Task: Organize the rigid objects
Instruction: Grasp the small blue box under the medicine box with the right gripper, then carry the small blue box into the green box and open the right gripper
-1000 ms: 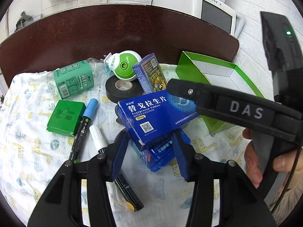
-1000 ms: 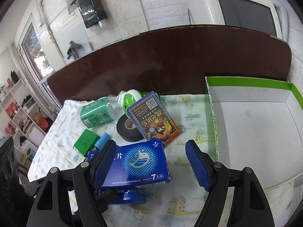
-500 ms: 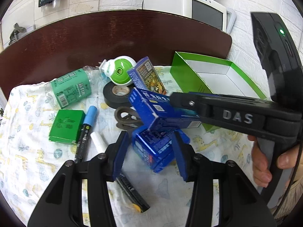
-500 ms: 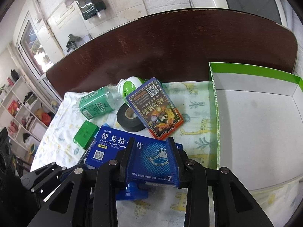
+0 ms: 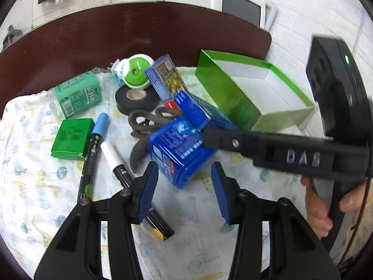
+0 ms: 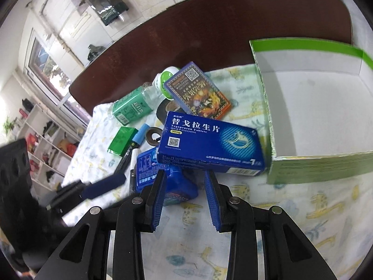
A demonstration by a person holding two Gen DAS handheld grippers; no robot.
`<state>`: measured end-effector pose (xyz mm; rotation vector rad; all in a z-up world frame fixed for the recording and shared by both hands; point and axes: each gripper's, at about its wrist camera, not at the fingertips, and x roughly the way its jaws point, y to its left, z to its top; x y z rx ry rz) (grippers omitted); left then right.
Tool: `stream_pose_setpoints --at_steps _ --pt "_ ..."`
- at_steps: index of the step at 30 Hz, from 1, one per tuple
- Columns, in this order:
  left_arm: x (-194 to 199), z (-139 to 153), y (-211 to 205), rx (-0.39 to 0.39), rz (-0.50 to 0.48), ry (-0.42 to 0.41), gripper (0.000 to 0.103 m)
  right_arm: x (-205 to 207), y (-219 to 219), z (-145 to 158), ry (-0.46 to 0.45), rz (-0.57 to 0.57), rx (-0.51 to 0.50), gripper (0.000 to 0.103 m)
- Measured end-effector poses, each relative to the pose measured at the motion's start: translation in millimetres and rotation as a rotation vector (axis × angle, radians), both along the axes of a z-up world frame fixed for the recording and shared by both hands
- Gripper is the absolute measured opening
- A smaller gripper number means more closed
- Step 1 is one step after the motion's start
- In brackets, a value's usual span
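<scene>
Right now the green-walled box, the largest thing on the giraffe-print cloth, is sitting open-topped at about two o'clock from the right hand-held gripper, and its white floor is showing nothing inside.

The blue tablet carton is being held at the tips of that right hand-held gripper, whose jaws are standing narrow on the carton's near long edge. The carton's long axis is running crosswise to the fingers, from nine to three o'clock, with its right end just beside the box's near left corner. That is the relation the coming move probably turns on: the box opening lies to the right and slightly ahead, so a short carry over the low wall looks enough.

The left hand-held gripper is hovering wide, gripping nothing, with a second blue pack at twelve o'clock near its tips.

Farther off, at eleven o'clock from the left hand-held gripper, a green-labelled bottle, a black tape roll, a card box, scissors, a small green packet and two markers are lying loose on the cloth.
</scene>
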<state>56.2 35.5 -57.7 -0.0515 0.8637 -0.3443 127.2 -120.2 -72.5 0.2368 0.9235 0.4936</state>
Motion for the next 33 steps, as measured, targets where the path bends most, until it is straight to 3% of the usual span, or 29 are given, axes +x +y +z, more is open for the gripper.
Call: stream_pose_setpoints --at_steps 4,8,12,20,25,33 --pt "9.6 -10.7 -4.7 0.010 0.006 0.020 0.044 11.2 7.7 -3.7 0.042 0.008 0.040 0.036" --pt "20.6 -18.4 -5.9 0.009 0.011 0.030 0.046 17.4 15.3 -6.6 0.055 0.020 0.041 0.048" --pt "26.8 -22.3 -7.9 0.016 0.016 0.025 0.048 23.5 23.7 -12.0 0.064 0.040 0.066 0.049" --pt "19.4 -10.4 -9.3 0.004 -0.003 -0.019 0.048 10.6 31.2 -2.0 -0.002 0.057 -0.018 0.050" --pt "9.4 7.0 -18.9 0.029 -0.019 -0.079 0.048 -1.1 23.6 13.4 -0.052 0.045 -0.013 0.050" --pt "7.0 43.4 -46.6 0.047 -0.081 -0.188 0.048 -24.9 -0.5 57.2 -0.203 -0.006 -0.015 0.050"
